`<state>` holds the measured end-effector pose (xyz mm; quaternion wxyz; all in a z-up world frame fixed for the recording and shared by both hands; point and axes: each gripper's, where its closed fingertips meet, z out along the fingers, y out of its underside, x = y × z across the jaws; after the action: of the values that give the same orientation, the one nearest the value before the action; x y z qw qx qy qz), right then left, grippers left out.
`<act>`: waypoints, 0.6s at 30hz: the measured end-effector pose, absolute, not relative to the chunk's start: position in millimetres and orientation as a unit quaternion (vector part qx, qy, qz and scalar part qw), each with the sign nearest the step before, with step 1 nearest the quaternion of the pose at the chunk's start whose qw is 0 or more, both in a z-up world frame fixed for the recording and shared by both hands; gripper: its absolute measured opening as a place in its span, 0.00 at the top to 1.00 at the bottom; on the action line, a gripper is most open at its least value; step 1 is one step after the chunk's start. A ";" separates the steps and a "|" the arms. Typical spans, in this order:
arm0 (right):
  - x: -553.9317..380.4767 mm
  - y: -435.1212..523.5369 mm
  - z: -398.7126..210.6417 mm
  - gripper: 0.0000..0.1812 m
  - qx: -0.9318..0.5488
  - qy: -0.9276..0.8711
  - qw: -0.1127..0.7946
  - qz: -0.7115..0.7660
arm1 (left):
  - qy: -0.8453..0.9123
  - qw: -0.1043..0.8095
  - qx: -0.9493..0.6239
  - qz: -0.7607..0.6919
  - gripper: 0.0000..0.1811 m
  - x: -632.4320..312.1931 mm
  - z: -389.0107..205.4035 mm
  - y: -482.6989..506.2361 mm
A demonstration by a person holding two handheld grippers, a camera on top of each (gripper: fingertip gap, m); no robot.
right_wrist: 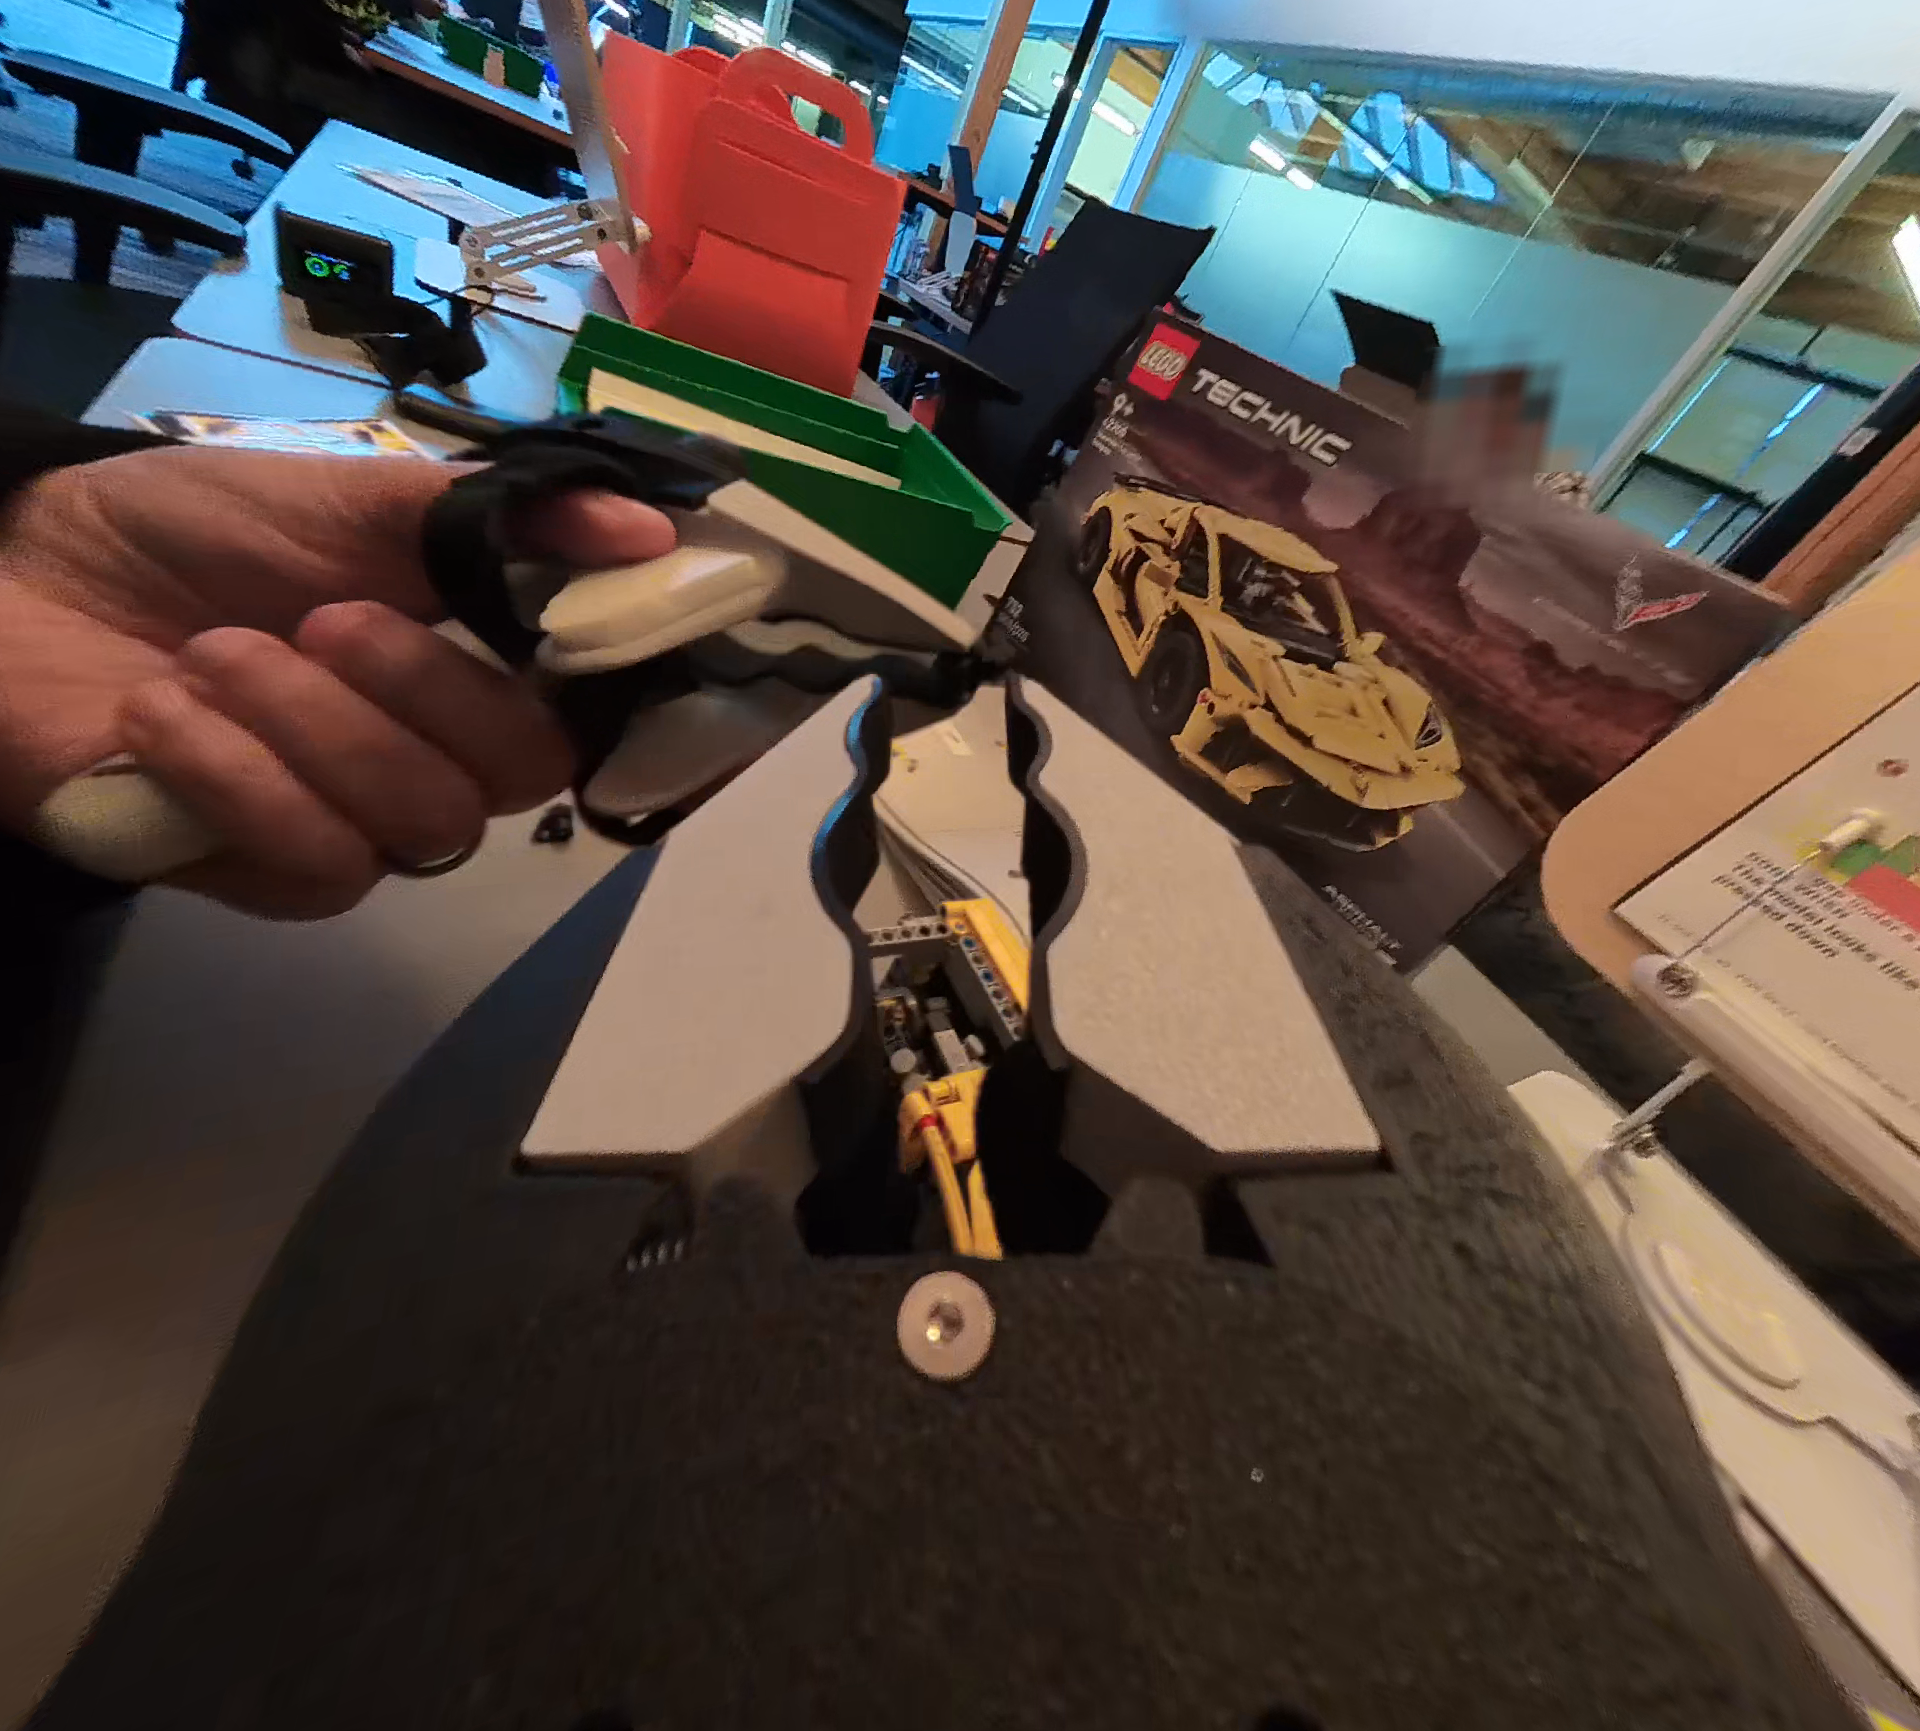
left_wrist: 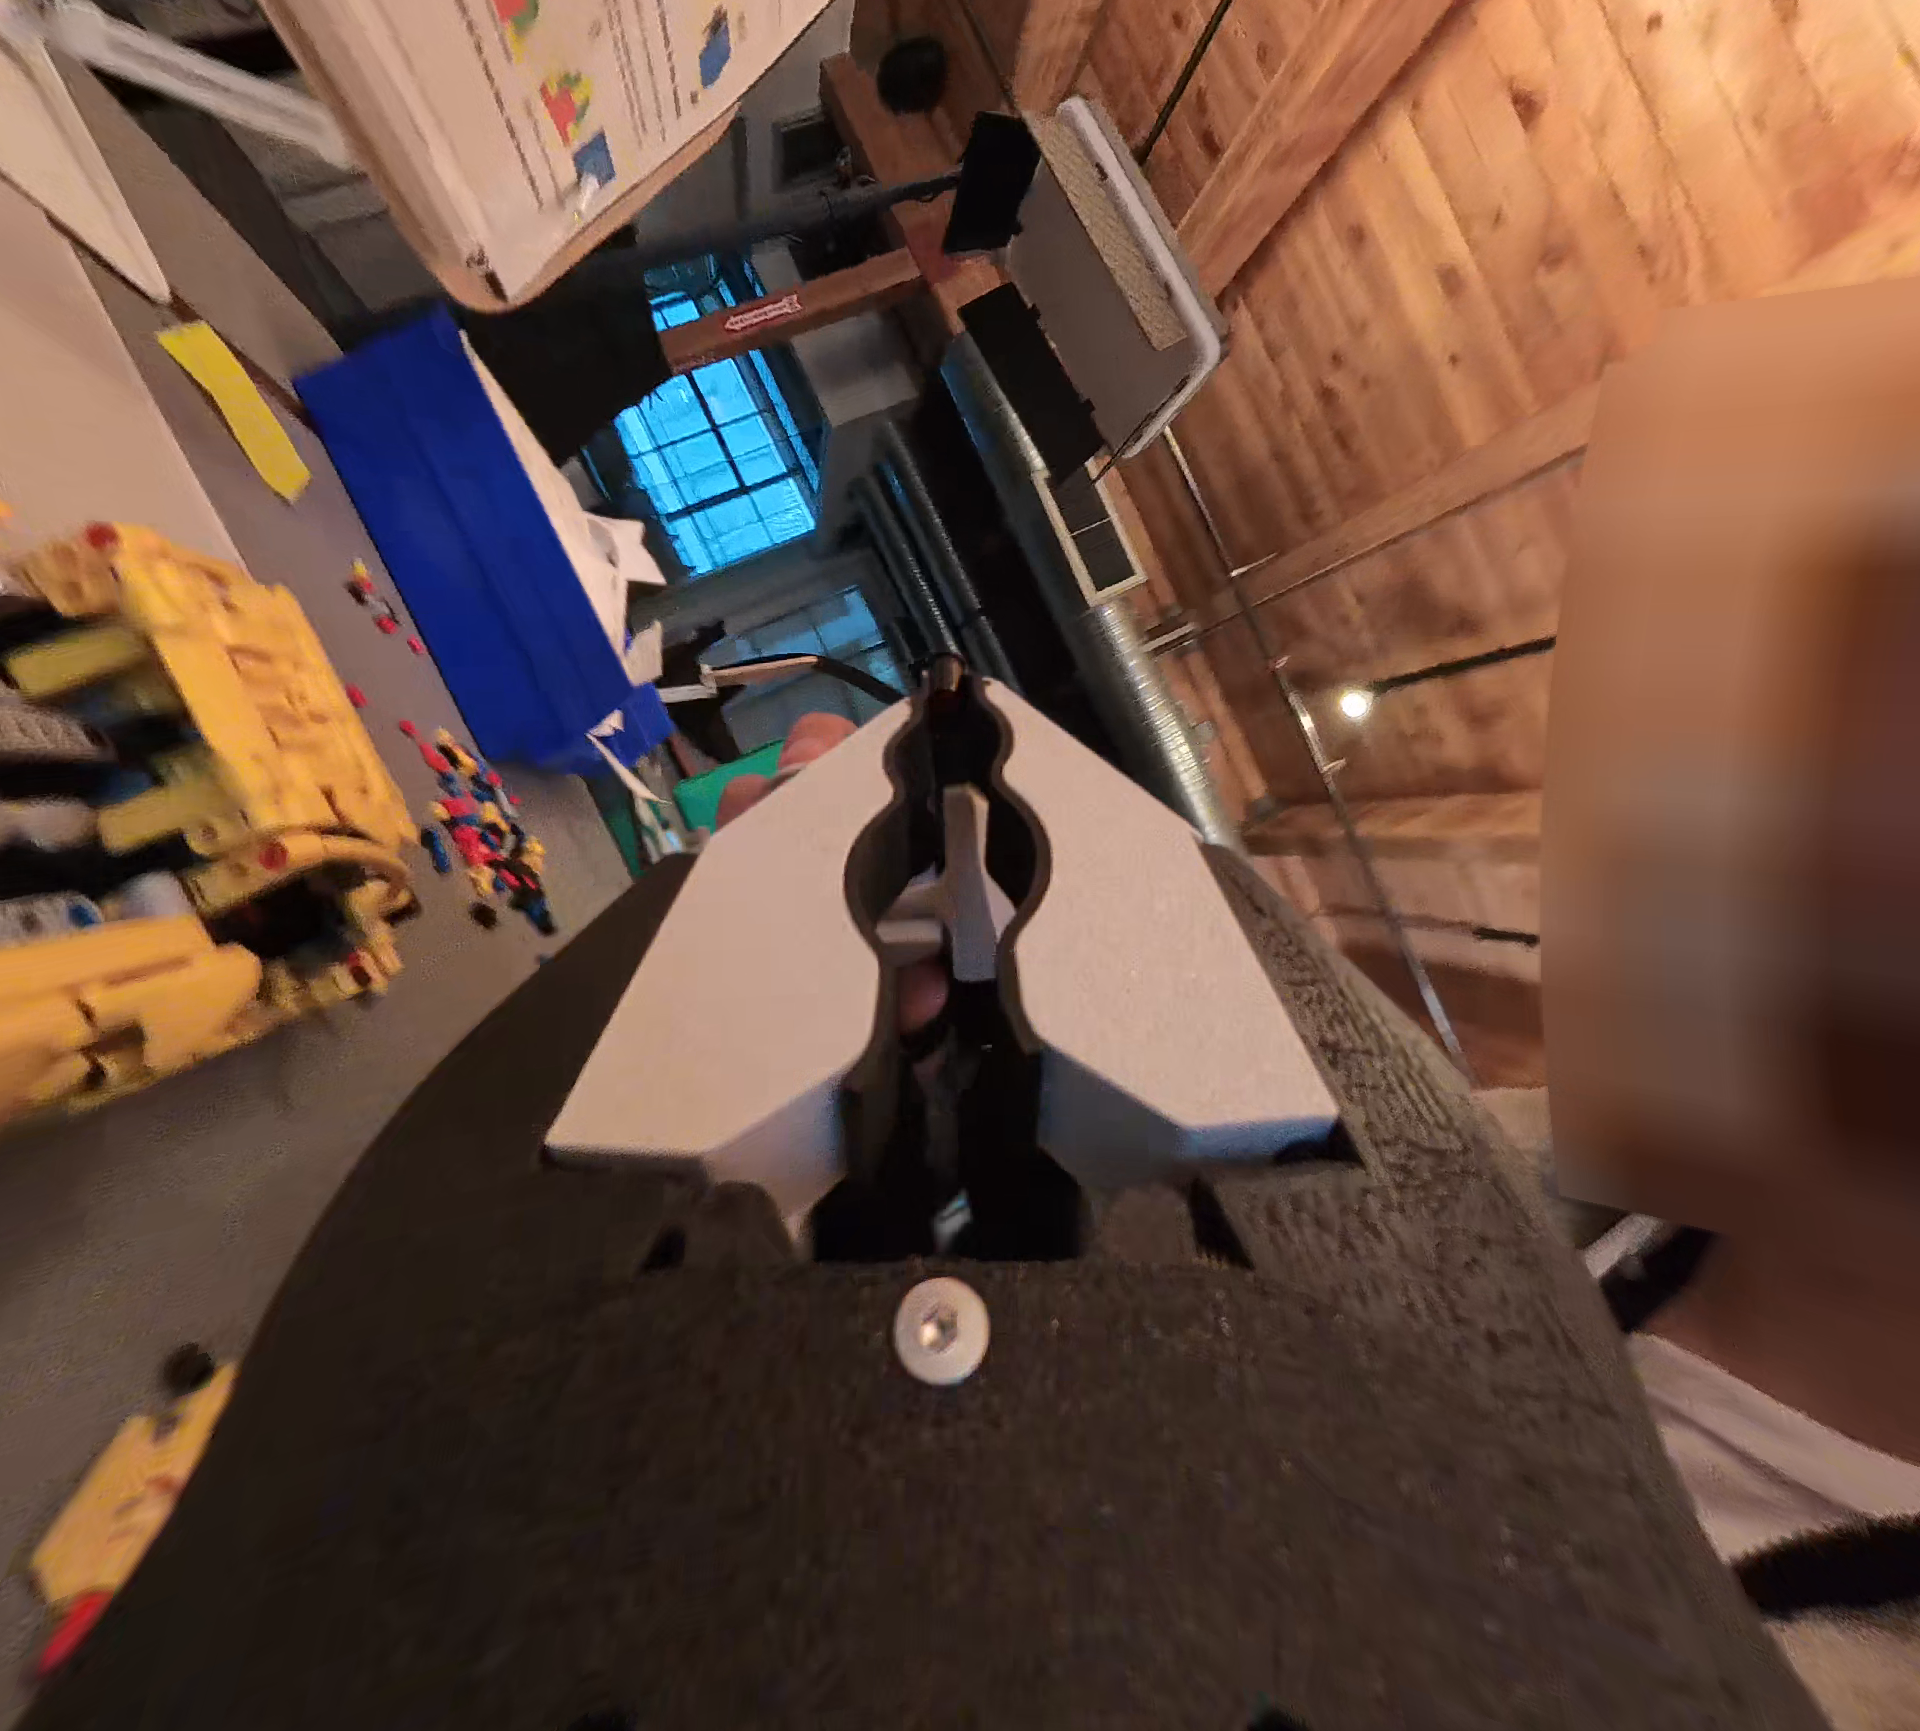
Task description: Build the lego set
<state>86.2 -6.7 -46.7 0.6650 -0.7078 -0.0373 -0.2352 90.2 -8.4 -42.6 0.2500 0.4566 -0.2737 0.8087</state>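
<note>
The half-built yellow lego car [left_wrist: 187,808], blurred, lies on the grey worktop [left_wrist: 260,1193] beside scattered small pieces [left_wrist: 483,824], left gripper [left_wrist: 951,746] jaws nearly closed, right gripper [right_wrist: 945,715] jaws parted, empty.

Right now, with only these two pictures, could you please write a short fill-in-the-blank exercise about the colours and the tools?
1. The bin beside the loose pieces is ___.
2. The car pictured on the set's box is ___.
3. The yellow model shows between the fingers of the right tool, because this tool is ___.
4. The small piece pinched in the left tool is ___.

Missing words: blue; yellow; open; black
</note>
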 end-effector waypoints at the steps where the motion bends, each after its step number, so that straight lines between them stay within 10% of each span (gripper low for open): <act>1: 85.9 -7.2 -44.8 0.91 -0.703 -0.040 0.665 -0.249 | -0.261 0.267 0.457 0.807 0.97 88.5 -43.5 -10.8; 18: 88.5 -6.6 -59.8 0.95 -0.716 -0.057 0.630 -0.294 | -0.142 0.352 0.496 0.781 0.97 91.6 -58.5 -10.2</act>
<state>88.5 -6.6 -59.8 0.6301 -0.7162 -0.0574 -0.2945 91.6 -10.2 -58.5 0.3518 0.4959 -0.1419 0.7811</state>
